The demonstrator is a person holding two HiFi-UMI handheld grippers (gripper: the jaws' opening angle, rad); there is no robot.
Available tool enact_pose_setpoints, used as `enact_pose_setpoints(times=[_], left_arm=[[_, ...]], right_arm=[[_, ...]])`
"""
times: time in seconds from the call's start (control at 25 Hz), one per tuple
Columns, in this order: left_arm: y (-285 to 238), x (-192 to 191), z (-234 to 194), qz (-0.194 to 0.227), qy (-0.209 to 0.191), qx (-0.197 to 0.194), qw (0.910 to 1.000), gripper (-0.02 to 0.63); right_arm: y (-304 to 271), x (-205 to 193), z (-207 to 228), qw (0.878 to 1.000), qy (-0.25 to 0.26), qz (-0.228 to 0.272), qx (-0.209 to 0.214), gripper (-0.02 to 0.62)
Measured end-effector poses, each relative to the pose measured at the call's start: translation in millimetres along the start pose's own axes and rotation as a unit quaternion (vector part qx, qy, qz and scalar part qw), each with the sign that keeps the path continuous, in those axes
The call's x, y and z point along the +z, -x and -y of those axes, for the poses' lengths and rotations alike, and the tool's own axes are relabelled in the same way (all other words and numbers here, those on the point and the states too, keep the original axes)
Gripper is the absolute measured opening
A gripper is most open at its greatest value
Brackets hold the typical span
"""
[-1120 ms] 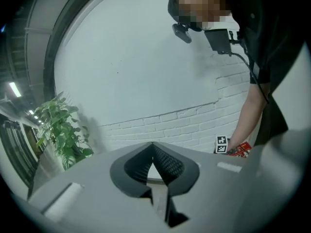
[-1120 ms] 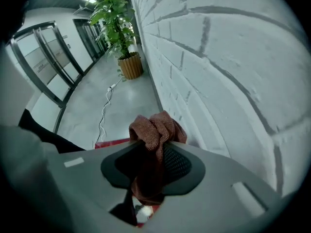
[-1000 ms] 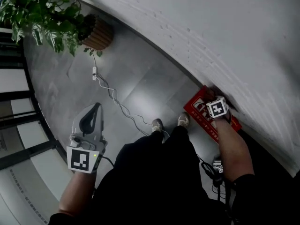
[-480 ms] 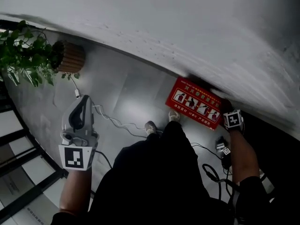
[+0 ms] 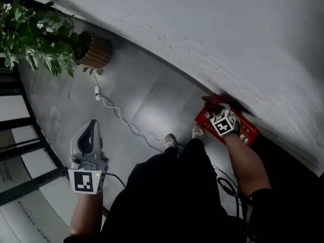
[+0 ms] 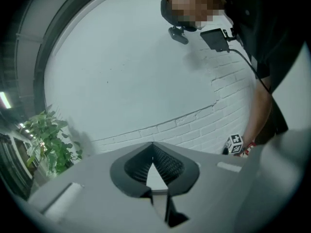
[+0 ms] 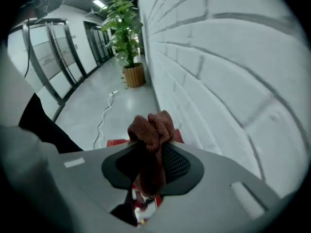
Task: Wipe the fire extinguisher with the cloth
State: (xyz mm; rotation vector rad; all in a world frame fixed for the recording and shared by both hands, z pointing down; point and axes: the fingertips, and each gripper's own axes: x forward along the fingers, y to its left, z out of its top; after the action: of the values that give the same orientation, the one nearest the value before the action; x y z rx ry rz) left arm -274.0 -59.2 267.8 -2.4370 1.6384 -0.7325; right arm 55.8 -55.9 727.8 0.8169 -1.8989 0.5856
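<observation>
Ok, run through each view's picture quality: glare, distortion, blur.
Head view: a bright glare patch on the floor beside the cable; the wall bows from the wide lens. Left gripper view: dark corners, curved brick courses, a mosaic patch at the top. Right gripper view: the cloth is sharp, the ceiling lights blown out.

No wording can be read: the red sign [image 5: 247, 131] on the floor [image 5: 152, 97] carries white pictures and small characters, too blurred to make out; the left marker cube [image 5: 84, 181] and right marker cube [image 5: 223, 122] show only black-and-white squares
</observation>
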Motion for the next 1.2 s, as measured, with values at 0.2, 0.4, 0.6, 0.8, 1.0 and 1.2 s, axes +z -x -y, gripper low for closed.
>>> enact_pose_setpoints(times=[0.2,0.4,0.6,0.8,1.0,1.2], left_arm=[[31.6,-7.7,-6.3,-0.032,-0.015,0.021,0.9992,-0.002],[38.7,-12.5,-8.7,-0.022,0.015,0.029,0.9992,-0.002],[23.6,3.3,12.0,0.017,0.018,0.000,0.9997,-0.002],[7.9,1.0,32.1,0.022,0.025,-0.039,0.9987,-0.002],[4.6,2.1,35.6,0.033,0.027,-0.043,0.9982,-0.001],[26.9,-9.0,16.5,0.027,0.049,0.003,0.9984,-0.002]], right_arm=[[-49.9,17.9,-10.3,0.997,0.014,-0.070,0.036,0.098],[-19.6,-35.0,-1.9,0.995,-0.043,-0.089,0.024,0.098],[32.9,-129.4,29.0,0.991,-0.077,-0.109,-0.023,0.097],[97.2,-256.8,34.8,0.951,-0.224,-0.206,-0.045,0.097],[153.2,-329.5,63.0,0.916,-0.259,-0.278,-0.130,0.097],[113.9,-189.0,36.8,0.986,-0.117,-0.073,-0.096,0.095]])
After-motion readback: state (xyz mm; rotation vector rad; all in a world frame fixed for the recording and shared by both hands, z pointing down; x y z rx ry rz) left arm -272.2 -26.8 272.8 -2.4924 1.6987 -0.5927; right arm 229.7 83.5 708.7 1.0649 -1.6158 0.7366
